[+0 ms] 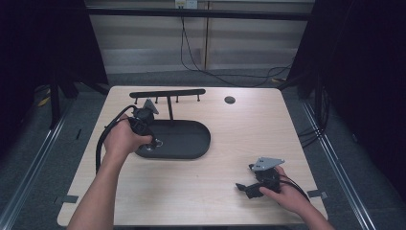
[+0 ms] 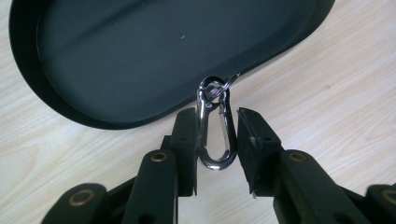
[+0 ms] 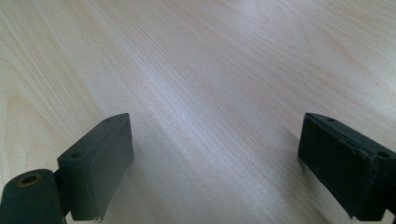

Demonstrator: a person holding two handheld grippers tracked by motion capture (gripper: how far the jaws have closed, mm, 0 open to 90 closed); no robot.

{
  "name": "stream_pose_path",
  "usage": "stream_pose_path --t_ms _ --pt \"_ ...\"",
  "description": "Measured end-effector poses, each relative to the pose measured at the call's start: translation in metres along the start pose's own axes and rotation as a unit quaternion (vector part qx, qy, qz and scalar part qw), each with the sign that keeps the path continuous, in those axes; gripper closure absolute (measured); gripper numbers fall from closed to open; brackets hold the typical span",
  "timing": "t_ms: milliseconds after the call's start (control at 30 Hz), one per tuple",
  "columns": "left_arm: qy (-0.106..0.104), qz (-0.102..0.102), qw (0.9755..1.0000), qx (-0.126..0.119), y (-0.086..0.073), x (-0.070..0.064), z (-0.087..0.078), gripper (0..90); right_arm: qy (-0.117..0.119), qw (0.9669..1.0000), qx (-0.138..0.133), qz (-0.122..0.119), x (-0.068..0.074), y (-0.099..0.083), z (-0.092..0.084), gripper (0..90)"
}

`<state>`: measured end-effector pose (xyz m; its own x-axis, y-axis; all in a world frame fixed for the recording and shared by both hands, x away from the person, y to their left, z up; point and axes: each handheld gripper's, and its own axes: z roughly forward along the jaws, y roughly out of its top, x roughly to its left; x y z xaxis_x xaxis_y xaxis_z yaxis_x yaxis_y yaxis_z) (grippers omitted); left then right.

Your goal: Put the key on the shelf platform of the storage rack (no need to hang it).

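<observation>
A silver carabiner [image 2: 215, 163] with a small key ring [image 2: 215, 89] at its top stands between the pads of my left gripper [image 2: 217, 114], which is shut on it. It hangs just over the near rim of a black oval tray [image 2: 60, 109]. In the high view my left gripper [image 1: 152, 142] points down at the tray's [image 1: 206, 139] front left part, with the carabiner [image 1: 157, 143] at its tips. My right gripper [image 1: 244, 189] rests low at the table's front right, open; between its jaws [image 3: 215, 154] there is bare wood.
A black T-shaped rack [image 1: 167, 93] with short pegs rises behind the tray. A round cable hole [image 1: 230, 99] sits at the back of the light wooden table [image 1: 239, 139]. Cables trail on the floor behind and to the right.
</observation>
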<state>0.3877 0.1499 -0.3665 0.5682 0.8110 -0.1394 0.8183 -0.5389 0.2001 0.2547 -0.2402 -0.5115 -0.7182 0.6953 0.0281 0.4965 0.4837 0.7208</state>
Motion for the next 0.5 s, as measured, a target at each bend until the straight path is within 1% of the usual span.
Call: stream_pose_path --t_ms 33,67,100,167,300,500 --pt "0.000 -0.002 1.0000 0.000 0.001 0.000 0.000 69.1 0.000 1.0000 0.000 0.000 0.000 0.000 0.000 9.7" --pt "0.001 0.001 1.0000 0.000 0.002 0.000 -0.001 69.1 0.000 1.0000 0.000 0.000 0.000 0.000 0.000 9.7" --pt "0.002 -0.003 1.0000 -0.003 0.003 0.000 -0.001 69.1 0.000 1.0000 0.000 0.000 0.000 0.000 0.000 9.7" --pt "0.003 -0.003 1.0000 -0.002 0.004 0.000 -0.001 69.1 0.000 1.0000 0.000 0.000 0.000 0.000 0.000 9.7" --pt "0.005 -0.005 1.0000 -0.003 0.007 0.001 0.003 69.0 0.000 1.0000 0.000 0.000 0.000 0.000 0.000 9.7" --pt "0.006 -0.011 0.9999 -0.011 0.011 0.001 0.007 69.1 0.000 1.0000 0.000 0.000 0.000 0.000 0.000 9.7"
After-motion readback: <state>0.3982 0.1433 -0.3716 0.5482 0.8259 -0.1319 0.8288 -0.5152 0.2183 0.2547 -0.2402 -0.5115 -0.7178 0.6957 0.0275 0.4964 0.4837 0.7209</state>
